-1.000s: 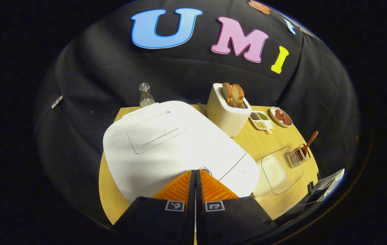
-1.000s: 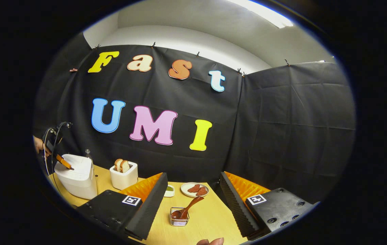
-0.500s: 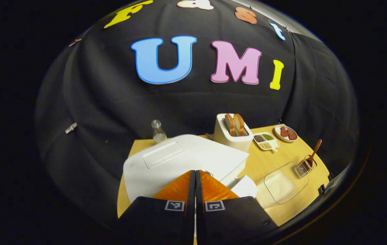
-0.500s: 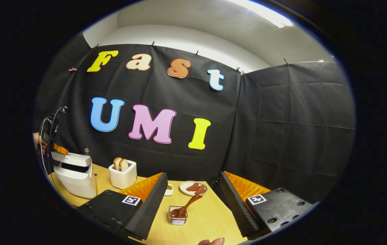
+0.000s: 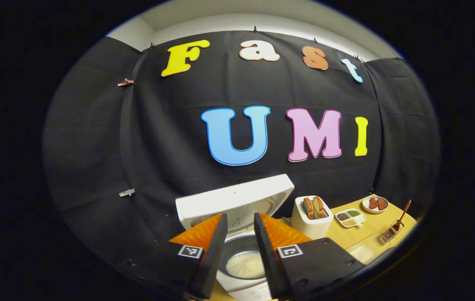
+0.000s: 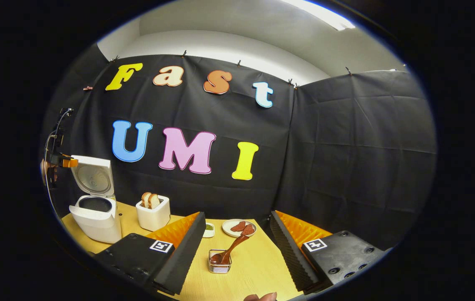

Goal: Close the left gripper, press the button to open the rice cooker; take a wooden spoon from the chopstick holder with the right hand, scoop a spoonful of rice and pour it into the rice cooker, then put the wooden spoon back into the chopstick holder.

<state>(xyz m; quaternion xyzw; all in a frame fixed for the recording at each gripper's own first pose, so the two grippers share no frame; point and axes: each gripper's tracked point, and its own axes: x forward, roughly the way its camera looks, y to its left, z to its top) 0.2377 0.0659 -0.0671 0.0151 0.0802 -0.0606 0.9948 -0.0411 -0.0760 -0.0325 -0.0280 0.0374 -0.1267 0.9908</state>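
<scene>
The white rice cooker's one lid has swung up; left gripper slightly parted, empty; right gripper wide, empty; one brown wooden spoon right of cooker.

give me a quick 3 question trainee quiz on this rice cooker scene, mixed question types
1. True or false: the lid of the white rice cooker stands raised.
2. Multiple choice: the brown wooden spoon is A) in the small wire chopstick holder, B) held by the right gripper, C) inside the rice cooker.
3. Fill in: the left gripper has its jaws ____.

Key: 1 true, the lid is tipped up and back. 2 A, the spoon leans in the holder on the wooden table between the open right gripper's fingers, untouched. 3 open, with the inner pot seen between them.
</scene>
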